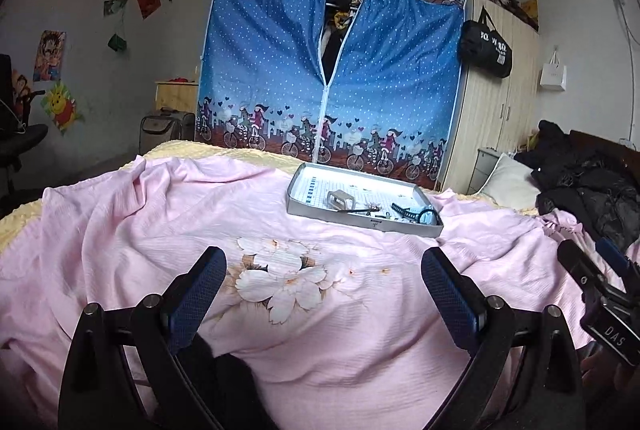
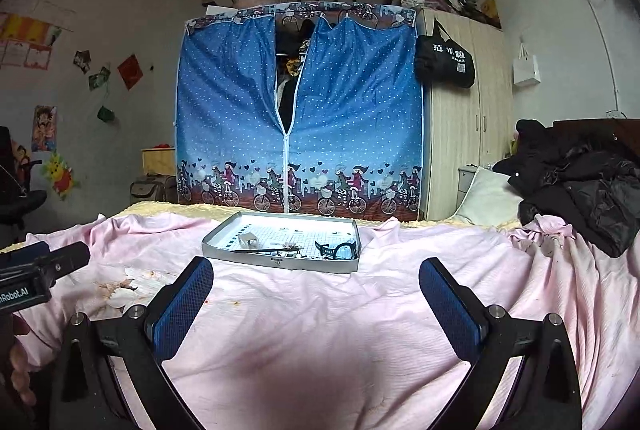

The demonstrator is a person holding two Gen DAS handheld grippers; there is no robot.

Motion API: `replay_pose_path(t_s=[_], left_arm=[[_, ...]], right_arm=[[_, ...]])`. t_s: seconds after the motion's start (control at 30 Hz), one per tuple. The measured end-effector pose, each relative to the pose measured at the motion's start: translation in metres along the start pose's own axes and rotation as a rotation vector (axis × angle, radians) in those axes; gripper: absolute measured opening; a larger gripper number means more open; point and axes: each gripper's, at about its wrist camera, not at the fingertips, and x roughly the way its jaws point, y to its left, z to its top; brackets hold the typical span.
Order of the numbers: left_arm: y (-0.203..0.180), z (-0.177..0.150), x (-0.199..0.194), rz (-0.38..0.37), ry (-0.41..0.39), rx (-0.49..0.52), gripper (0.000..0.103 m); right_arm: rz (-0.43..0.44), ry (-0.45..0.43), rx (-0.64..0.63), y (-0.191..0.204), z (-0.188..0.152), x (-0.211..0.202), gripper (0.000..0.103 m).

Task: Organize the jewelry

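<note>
A shallow grey tray (image 1: pixel 308 212) (image 2: pixel 276 262) lies on a pink bedspread, holding small jewelry and hair pieces. Inside I make out a pale square ring-like piece (image 1: pixel 340 199) (image 2: pixel 249 240), a thin dark stick (image 1: pixel 354 210) (image 2: pixel 264 250), and black hair clips (image 1: pixel 412 211) (image 2: pixel 335 249) near its right corner. My left gripper (image 1: pixel 324 262) stands open with nothing between its fingers, low over the bedspread, well short of the tray. My right gripper (image 2: pixel 316 272) is open too and holds nothing, just in front of the tray's near edge. Each gripper shows at the edge of the other's view.
The pink bedspread (image 1: pixel 160 230) with a flower print (image 1: pixel 280 278) covers the bed. Black coats (image 2: pixel 580 182) and a white pillow (image 2: pixel 488 198) are piled at the right. A blue fabric wardrobe (image 2: pixel 300 110) and a wooden cupboard (image 2: pixel 460 134) stand behind the bed.
</note>
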Motion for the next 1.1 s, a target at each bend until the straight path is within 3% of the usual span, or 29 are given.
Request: replay_pose_path(t_s=[1.1], left_arm=[[-0.0011,-0.0075,0.0021,0.021,-0.012,0.041,0.096]], right_arm=[[0.009,0.036,0.002,0.0053,-0.0039,0.0035,0.103]])
